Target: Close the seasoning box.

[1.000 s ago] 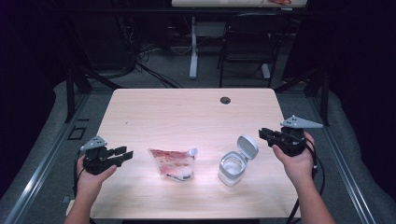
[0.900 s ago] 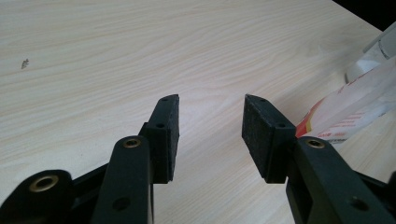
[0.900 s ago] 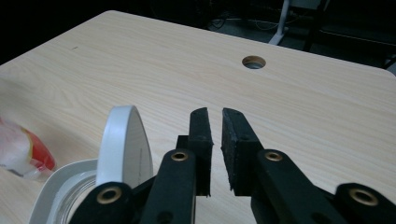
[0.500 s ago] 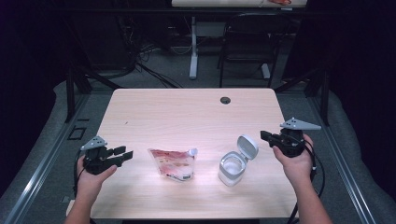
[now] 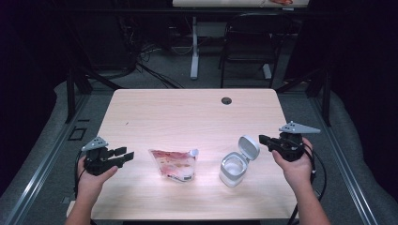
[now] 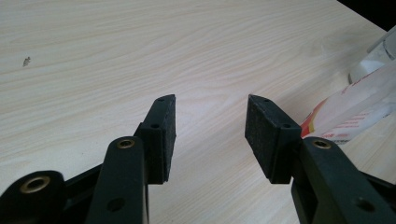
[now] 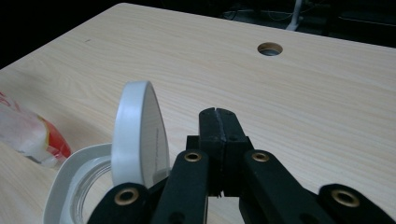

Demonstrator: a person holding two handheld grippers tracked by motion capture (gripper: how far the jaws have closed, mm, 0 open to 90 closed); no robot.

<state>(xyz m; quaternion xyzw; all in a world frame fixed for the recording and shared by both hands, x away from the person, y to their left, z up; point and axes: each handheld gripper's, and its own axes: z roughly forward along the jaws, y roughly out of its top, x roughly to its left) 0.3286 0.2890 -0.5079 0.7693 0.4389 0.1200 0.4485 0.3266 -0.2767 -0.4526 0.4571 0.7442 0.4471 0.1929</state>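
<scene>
Two grippers flank the work: left gripper (image 5: 123, 155), jaws spread and empty, faces the pouch (image 5: 174, 164) near the counter's front edge; right gripper (image 5: 264, 139), clenched, sits beside the open jar (image 5: 234, 168)

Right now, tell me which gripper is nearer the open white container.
Right. The right gripper sits just beside the container, its shut jaws close to the raised lid. The left gripper is across the table, beyond the pouch.
</scene>
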